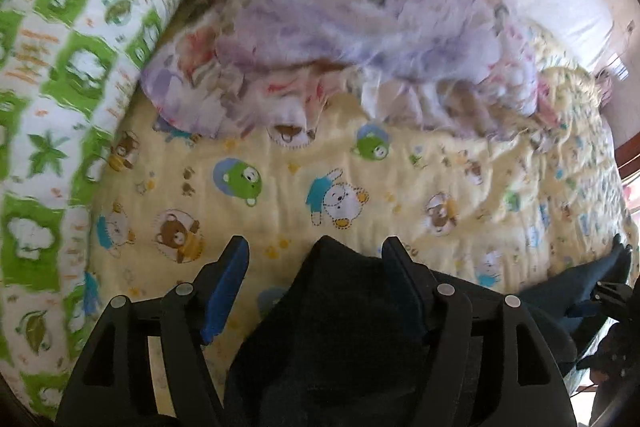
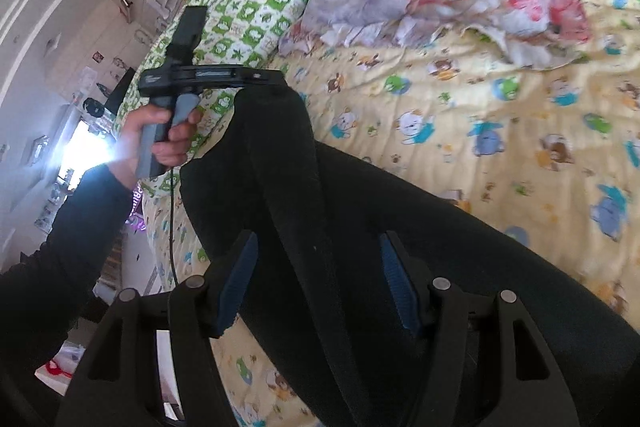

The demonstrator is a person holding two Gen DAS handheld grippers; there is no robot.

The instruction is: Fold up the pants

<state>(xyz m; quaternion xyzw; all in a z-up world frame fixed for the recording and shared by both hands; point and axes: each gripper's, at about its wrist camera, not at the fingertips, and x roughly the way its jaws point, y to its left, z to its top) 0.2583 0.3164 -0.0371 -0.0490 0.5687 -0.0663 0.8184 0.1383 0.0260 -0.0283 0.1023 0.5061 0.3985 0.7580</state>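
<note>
The black pants (image 1: 328,327) lie on a yellow cartoon-print bed sheet (image 1: 360,195). In the left wrist view a raised fold of the pants stands between my left gripper's (image 1: 316,259) wide-apart fingers, not pinched. In the right wrist view the pants (image 2: 320,227) stretch from the left gripper (image 2: 256,83), which the person's hand holds at the bed's left side, down under my right gripper (image 2: 316,255). My right gripper's blue-padded fingers are apart, with pants fabric running between them.
A green-and-white patterned pillow (image 1: 60,67) lies along the left. A crumpled lilac and pink floral blanket (image 1: 360,7) is heaped at the head of the bed. The bed's edge (image 2: 160,227) falls away to the room at the left.
</note>
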